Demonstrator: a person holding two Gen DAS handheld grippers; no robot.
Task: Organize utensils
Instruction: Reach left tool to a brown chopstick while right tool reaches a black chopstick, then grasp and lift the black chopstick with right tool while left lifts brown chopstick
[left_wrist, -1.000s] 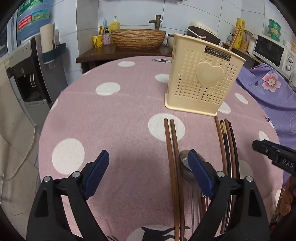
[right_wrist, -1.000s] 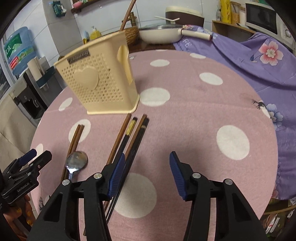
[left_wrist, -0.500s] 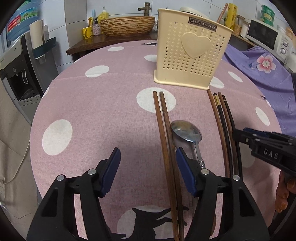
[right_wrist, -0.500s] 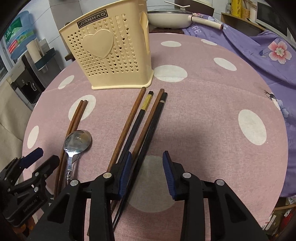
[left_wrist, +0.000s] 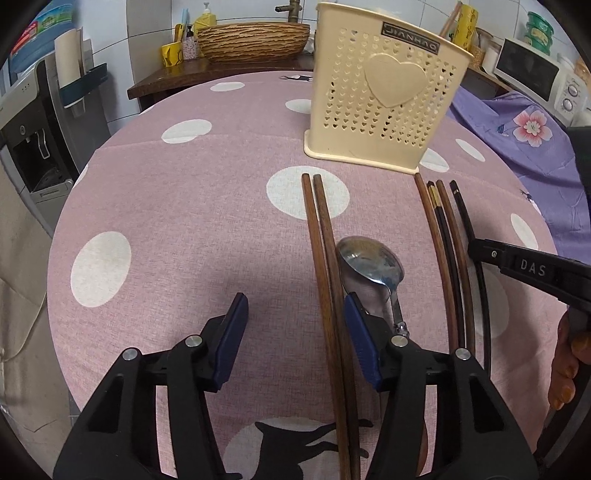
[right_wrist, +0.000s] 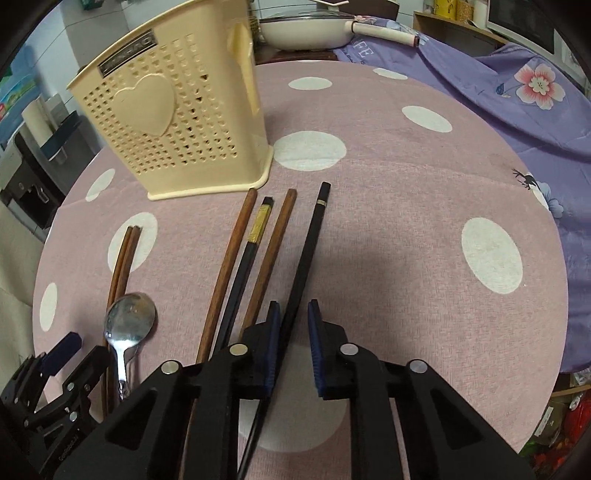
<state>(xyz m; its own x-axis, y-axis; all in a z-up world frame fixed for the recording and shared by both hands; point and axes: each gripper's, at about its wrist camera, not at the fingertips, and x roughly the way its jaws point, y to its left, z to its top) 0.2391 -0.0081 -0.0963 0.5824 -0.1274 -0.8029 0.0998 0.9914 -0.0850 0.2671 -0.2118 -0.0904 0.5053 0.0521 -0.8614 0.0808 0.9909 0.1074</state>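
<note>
Since the earlier frames both grippers have come lower and nearer the utensils, and both sets of jaws have narrowed. The right gripper (right_wrist: 291, 332), at lower centre of its view, then stood wide beside the chopsticks; now its jaws are closing around the black chopstick (right_wrist: 308, 254), which runs between the blue pads and has swung apart from the other three. A slim gap shows on the right side, so the pads do not yet clamp it. The left gripper (left_wrist: 293, 338) is also closing, about half open; the brown pair (left_wrist: 323, 266) lies between its pads, close against the right one, unpinched. The spoon (left_wrist: 371, 262), earlier half hidden behind that right finger, now shows its whole bowl just right of the pair.

The cream holder (left_wrist: 384, 107) stands upright in the upper right of the left view, perforated, with a raised heart on its face. One brown stick pokes above its far rim; the rest of its inside cannot be seen.

Three more chopsticks (right_wrist: 255, 258), two brown and one black with a gold band, lie side by side at centre of the right view, tips toward the holder's base.

All rests on a round table with a pink cloth (left_wrist: 184, 206) dotted white. A purple flowered cloth (right_wrist: 498, 88) covers the upper right. Behind are a woven basket (left_wrist: 253, 40) on a dark shelf, a water dispenser (left_wrist: 33, 122) at left, a microwave (left_wrist: 535, 77) at upper right, and a white pan (right_wrist: 310, 31).
</note>
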